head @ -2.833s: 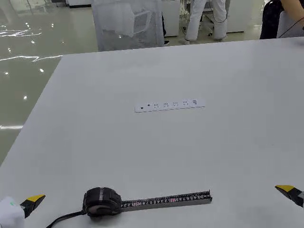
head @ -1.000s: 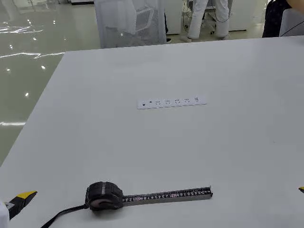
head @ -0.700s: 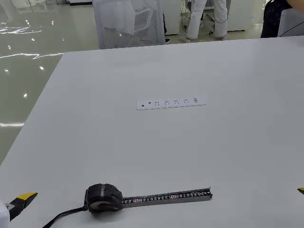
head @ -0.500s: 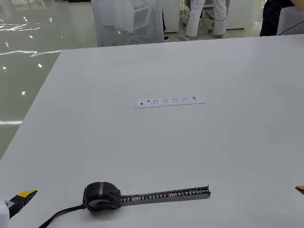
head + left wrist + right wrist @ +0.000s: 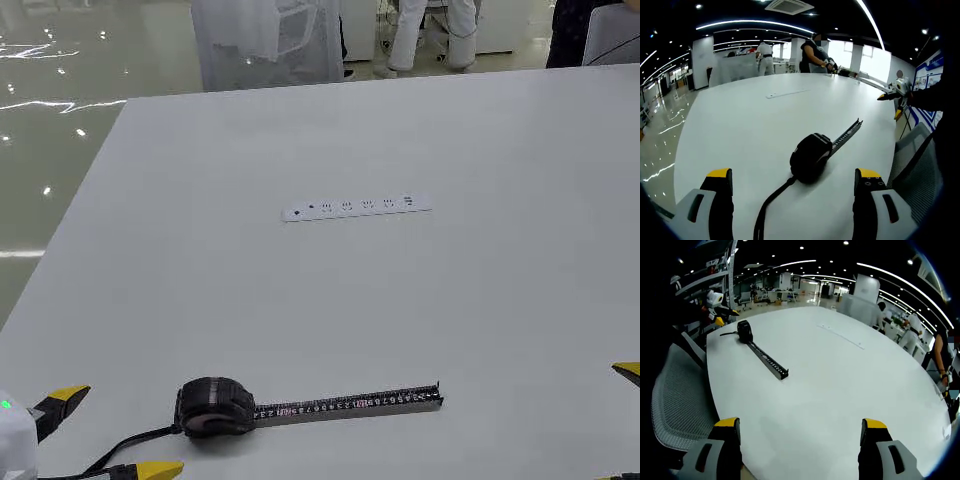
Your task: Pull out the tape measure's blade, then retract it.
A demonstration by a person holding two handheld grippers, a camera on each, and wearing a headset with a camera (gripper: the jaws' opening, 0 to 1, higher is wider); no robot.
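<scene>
**Blade out on the table, both claws open and clear of it**

Position: the tape measure (image 5: 214, 405) lies on its side near the front edge of the table (image 5: 400, 300). Its blade (image 5: 350, 402) is drawn out flat to my right and ends in the hook (image 5: 436, 392). Nothing holds the blade, so I judge the lock is on. If so, the pull-out looks done and the retract is what remains.

Left claw (image 5: 793, 174): jaws spread wide, gripping nothing. It sits just short of the case and lines up on it. The black strap (image 5: 130, 450) trails back from the case between the 2 jaws. That is a sensible stance for pinning the case.

Right claw (image 5: 800, 423): also spread and empty, off at the right front of the table and well apart from the hook. From there it has a straight run along the blade's line.

Room: the front edge is close to the case, and a mesh chair (image 5: 675, 405) stands just off it, so there is little margin on my side. Beyond the blade the table is open as far as the flush power strip (image 5: 357, 206), well apart.

Risk: a freed blade may whip, and the light case could skid toward the edge.
</scene>
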